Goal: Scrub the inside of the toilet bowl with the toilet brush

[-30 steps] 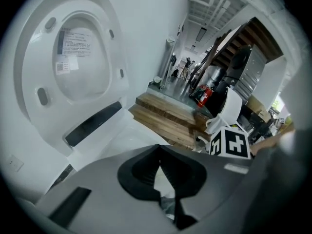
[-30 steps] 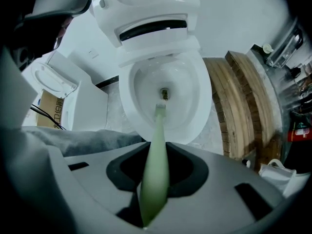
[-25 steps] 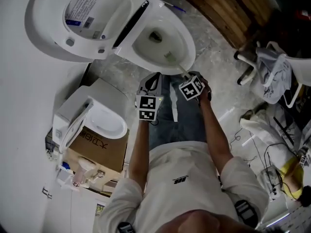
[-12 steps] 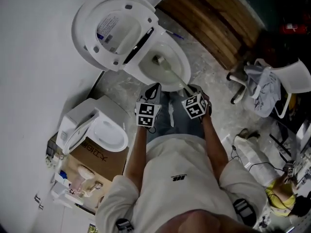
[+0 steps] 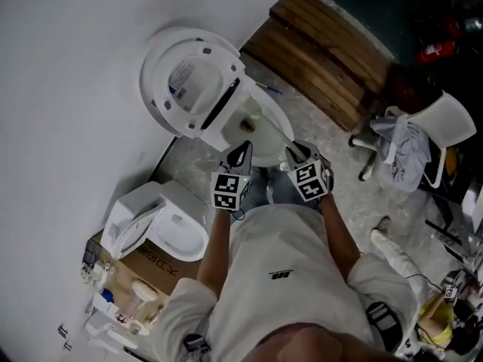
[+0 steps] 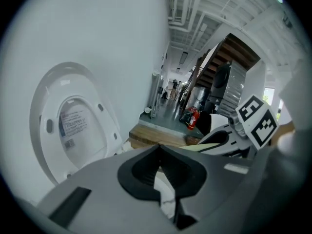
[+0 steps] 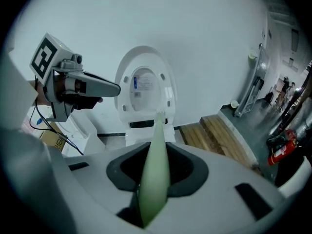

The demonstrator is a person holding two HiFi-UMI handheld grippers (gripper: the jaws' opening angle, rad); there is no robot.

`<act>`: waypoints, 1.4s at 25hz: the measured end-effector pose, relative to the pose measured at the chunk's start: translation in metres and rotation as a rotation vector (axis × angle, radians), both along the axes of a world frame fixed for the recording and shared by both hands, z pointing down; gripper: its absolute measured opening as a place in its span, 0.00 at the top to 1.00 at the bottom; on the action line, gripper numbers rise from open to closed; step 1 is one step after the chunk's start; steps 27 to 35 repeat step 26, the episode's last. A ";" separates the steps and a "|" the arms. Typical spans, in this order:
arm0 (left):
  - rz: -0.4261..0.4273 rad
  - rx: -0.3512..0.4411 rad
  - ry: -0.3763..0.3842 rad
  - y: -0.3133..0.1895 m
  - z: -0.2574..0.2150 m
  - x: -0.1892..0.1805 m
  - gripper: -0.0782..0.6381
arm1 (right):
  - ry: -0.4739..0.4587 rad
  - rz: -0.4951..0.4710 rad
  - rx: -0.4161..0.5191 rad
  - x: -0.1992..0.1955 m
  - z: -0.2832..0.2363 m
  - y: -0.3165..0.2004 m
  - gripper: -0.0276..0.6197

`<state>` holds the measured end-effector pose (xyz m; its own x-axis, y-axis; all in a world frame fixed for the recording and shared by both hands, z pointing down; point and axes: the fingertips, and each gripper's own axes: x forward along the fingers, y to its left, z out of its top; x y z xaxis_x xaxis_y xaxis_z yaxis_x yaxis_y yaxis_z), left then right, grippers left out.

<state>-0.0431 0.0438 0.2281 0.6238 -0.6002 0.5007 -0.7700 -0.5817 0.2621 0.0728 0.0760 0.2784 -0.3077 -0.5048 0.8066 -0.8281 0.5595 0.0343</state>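
Observation:
A white toilet stands against the wall with its lid (image 5: 189, 89) up and its bowl (image 5: 255, 130) open. Both grippers hover side by side just in front of the bowl's front rim. My right gripper (image 5: 296, 155) is shut on the pale green toilet brush handle (image 7: 155, 169), whose far end (image 7: 159, 116) points toward the toilet (image 7: 145, 94). My left gripper (image 5: 238, 155) holds nothing, its jaws closed together (image 6: 159, 150). The right gripper (image 6: 229, 138) and its green handle (image 6: 204, 146) show at the right of the left gripper view. The brush head is hard to make out in the head view.
A second white toilet unit (image 5: 162, 225) sits on a cardboard box (image 5: 143, 266) at the lower left. A wooden platform (image 5: 332, 47) lies beyond the toilet. A white chair (image 5: 441, 127) draped with cloth, cables and clutter fill the right side. A red extinguisher (image 7: 279, 147) stands far right.
The head view has pulled back, so the toilet looks smaller and farther. Both grippers stay side by side but now sit back from the bowl; the brush no longer visibly reaches into it.

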 end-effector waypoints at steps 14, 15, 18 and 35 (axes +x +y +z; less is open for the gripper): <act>0.042 0.098 0.011 0.004 -0.054 -0.006 0.88 | -0.132 0.076 0.161 -0.012 -0.087 -0.009 0.83; 0.042 0.099 0.011 0.003 -0.054 -0.008 0.88 | -0.134 0.077 0.165 -0.014 -0.087 -0.011 0.83; 0.047 0.105 0.012 0.001 -0.053 -0.012 0.88 | -0.136 0.083 0.175 -0.019 -0.089 -0.015 0.83; 0.047 0.112 0.023 -0.004 -0.052 -0.021 0.88 | -0.133 0.095 0.188 -0.026 -0.094 -0.019 0.83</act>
